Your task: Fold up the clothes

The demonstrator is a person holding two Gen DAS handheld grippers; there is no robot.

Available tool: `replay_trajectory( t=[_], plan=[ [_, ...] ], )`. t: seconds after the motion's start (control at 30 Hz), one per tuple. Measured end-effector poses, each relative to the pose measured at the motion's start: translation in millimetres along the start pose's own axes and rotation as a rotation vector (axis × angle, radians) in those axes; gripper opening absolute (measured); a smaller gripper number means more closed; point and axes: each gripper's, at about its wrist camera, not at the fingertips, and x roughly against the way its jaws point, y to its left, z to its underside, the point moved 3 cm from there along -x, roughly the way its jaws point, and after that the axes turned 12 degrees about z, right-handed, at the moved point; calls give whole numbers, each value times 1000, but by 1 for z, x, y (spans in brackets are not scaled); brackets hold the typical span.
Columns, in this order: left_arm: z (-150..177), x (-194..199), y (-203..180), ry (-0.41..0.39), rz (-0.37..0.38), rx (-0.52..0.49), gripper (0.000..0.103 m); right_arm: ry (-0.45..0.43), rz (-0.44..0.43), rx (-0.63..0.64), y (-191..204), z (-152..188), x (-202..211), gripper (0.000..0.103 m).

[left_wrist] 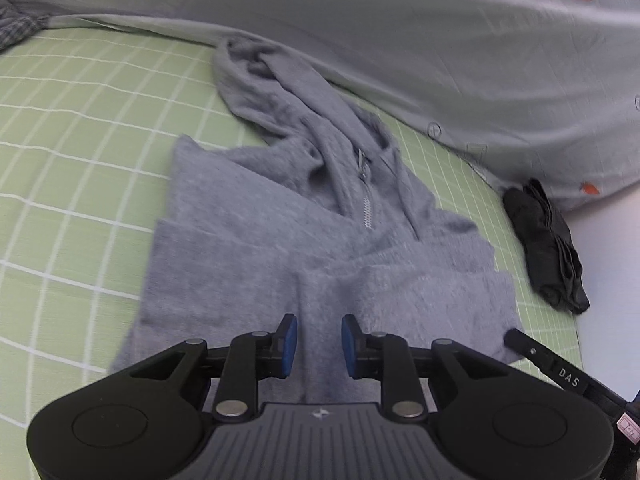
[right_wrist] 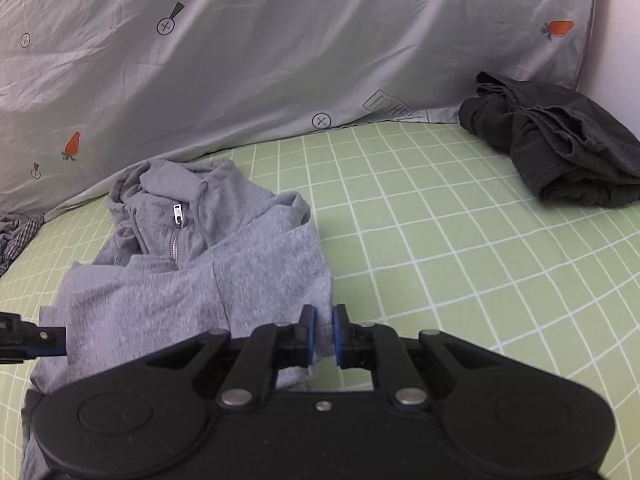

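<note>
Grey zip hoodie (left_wrist: 320, 248) lies half-folded on the green checked sheet (right_wrist: 440, 220). Left gripper (left_wrist: 319, 342) hovers over its hem, pads apart, looks like nothing pinched, though it's blurry. Right gripper (right_wrist: 323, 334) is clamped on the hoodie's edge.

A checked cloth (right_wrist: 16, 236) is cut off at the frame's left edge.

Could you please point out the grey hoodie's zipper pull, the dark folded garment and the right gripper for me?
zipper pull (right_wrist: 177, 214): right wrist view, on the metal tab.
dark folded garment (right_wrist: 560, 148): right wrist view, on its top fold.
right gripper (right_wrist: 324, 334): right wrist view, midway between its fingertips.
</note>
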Motion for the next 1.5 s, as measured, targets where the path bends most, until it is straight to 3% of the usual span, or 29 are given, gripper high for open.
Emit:
replay_trajectory(
  t=[0.2, 0.37, 0.4, 0.43, 0.47, 0.5, 0.63, 0.87, 0.93, 1.07, 1.2, 1.3, 1.43, 1.5],
  plan=[
    [1, -10, 3, 18, 16, 34, 40, 17, 2, 1, -1, 3, -4, 10],
    [1, -16, 8, 18, 59, 78, 38, 33, 0, 8, 1, 5, -8, 10],
    [1, -16, 8, 21, 69, 79, 34, 34, 0, 10, 1, 5, -9, 10],
    [1, -17, 7, 23, 73, 78, 12, 35, 0, 12, 2, 5, -9, 10],
    [1, -17, 7, 23, 72, 77, 2, 36, 0, 13, 2, 5, -9, 10],
    [1, -16, 6, 16, 66, 71, 3, 33, 0, 12, 2, 5, -9, 10],
    [-4, 2, 3, -55, 19, 40, 2, 13, 5, 8, 2, 3, -5, 10],
    [-32, 76, -6, -242, -104, -44, 2, -88, -39, 2, 7, -16, 25, 10],
    [-39, 92, -8, -271, -170, -96, 2, -120, -52, 23, 13, -20, 34, 1],
    [-42, 86, 6, -246, -248, -109, 2, -139, -70, 57, 23, -23, 39, 1],
    [-31, 60, 31, -161, -336, -76, 3, -21, -84, 40, 25, -9, 17, 1],
    [-21, 55, 47, -144, -341, -15, 5, 14, -84, 53, 27, -2, 12, 4],
    [-17, 56, 55, -128, -380, -14, 16, 28, -72, 70, 30, -1, 8, 8],
    [-16, 60, 59, -137, -373, 8, 24, 32, -60, 81, 31, -2, 6, 15]
  ],
)
